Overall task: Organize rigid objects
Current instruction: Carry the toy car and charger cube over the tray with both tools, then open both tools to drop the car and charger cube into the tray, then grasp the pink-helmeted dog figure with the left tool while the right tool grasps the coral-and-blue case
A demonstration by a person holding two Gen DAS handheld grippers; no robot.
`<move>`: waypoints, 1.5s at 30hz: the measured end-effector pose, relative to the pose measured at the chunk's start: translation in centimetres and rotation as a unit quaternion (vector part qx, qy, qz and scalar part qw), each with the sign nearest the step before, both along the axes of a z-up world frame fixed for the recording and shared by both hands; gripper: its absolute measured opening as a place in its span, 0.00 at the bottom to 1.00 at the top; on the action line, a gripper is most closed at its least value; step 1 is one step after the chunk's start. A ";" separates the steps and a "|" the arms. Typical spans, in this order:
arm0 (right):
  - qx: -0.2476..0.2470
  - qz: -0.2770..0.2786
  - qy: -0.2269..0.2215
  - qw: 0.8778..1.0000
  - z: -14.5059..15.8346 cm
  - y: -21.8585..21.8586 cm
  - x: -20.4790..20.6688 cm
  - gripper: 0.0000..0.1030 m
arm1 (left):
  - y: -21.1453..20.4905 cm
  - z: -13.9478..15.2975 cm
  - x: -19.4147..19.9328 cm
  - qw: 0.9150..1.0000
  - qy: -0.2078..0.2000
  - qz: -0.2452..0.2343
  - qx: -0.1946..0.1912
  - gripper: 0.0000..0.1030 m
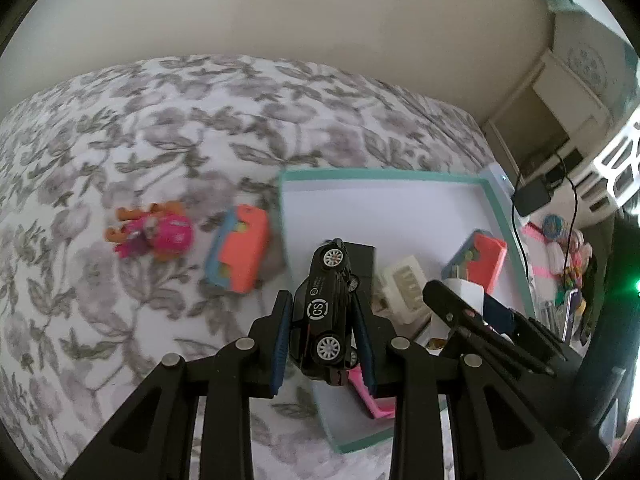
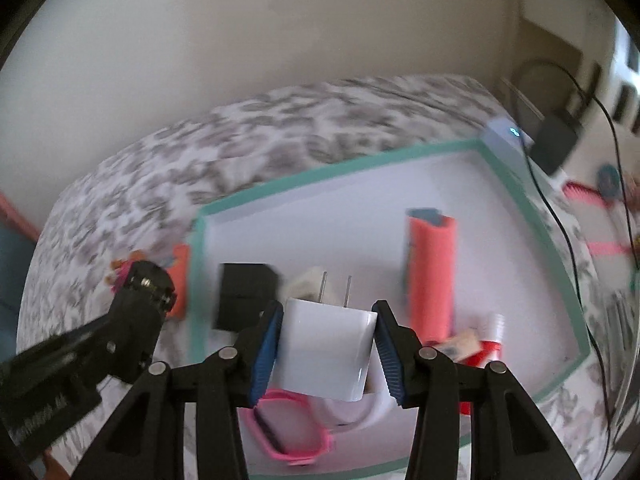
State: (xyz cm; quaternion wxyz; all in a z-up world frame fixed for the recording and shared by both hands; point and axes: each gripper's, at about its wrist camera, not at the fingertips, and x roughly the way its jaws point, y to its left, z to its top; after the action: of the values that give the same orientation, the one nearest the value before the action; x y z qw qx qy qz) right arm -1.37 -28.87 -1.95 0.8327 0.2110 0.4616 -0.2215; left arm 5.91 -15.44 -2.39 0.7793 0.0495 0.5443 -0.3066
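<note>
- Black toy car (image 1: pixel 326 312) with white wheel hubs and a round "CS" mark, clamped on its side between the blue pads of the left gripper (image 1: pixel 324 340), nose pointing away from the camera.
- White square plug adapter (image 2: pixel 326 350) with two metal prongs, pinched between the blue pads of the right gripper (image 2: pixel 326 354), prongs pointing forward.
- Both held above the near part of a shallow white cardboard box with a teal rim (image 2: pixel 312 178), set on a grey-and-white floral bedcover (image 1: pixel 160 120).
- Inside the box, ahead of the right gripper: a black cube-shaped block (image 2: pixel 244 298) forward-left, a cream-coloured plug (image 2: pixel 306 280) just past the prongs, a coral-and-blue plastic case (image 2: pixel 430 272) forward-right.
- Below and behind the adapter: a pink band-like thing (image 2: pixel 292 438) on the box floor; close to the right finger, a red-and-white tube (image 2: pixel 494 338) and a small tan block (image 2: pixel 460 344), too blurred to name further.
- Outside the box, forward-left of the left gripper: a second coral-and-blue plastic case (image 1: pixel 240 248) beside the box's left wall, and further left a pink and orange toy figure (image 1: pixel 154 234) lying on the bedcover.
- Beyond the box's far right corner: a black power brick (image 1: pixel 532 196) with its cable.
- Each gripper visible in the other's view, the two near each other over the box.
</note>
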 end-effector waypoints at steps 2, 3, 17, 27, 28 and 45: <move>0.011 -0.012 -0.004 1.000 -0.2 -1.0 -0.5 0.47 | -0.7 -0.5 0.0 1.000 0.009 -0.007 -0.004 0.30; 0.012 -0.016 -0.005 1.000 -0.3 -1.2 -0.6 0.47 | -1.1 -0.8 -0.1 1.000 0.015 -0.011 -0.006 0.30; -0.002 -0.024 0.005 1.000 -0.6 -2.4 -0.7 0.48 | -1.6 -2.3 1.2 0.999 0.050 -0.007 -0.012 0.46; -0.035 -0.019 -0.041 0.998 3.1 -1.4 -0.8 0.48 | 0.4 0.6 1.9 0.999 0.024 0.004 -0.025 0.49; -0.038 -0.016 -0.049 0.998 3.6 -1.1 -0.8 0.48 | 0.9 0.9 2.2 0.999 0.020 0.010 -0.027 0.49; -0.026 0.117 -0.067 0.991 2.7 6.5 5.1 0.61 | 10.8 -1.2 9.3 0.986 -0.002 0.165 -0.002 0.64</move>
State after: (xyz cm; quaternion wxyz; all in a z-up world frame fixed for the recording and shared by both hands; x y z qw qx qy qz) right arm 3.69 -22.41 0.76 0.8870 0.1481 0.4206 -0.1199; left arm 15.20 -4.63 -3.57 0.8203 -0.0414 0.5430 -0.1750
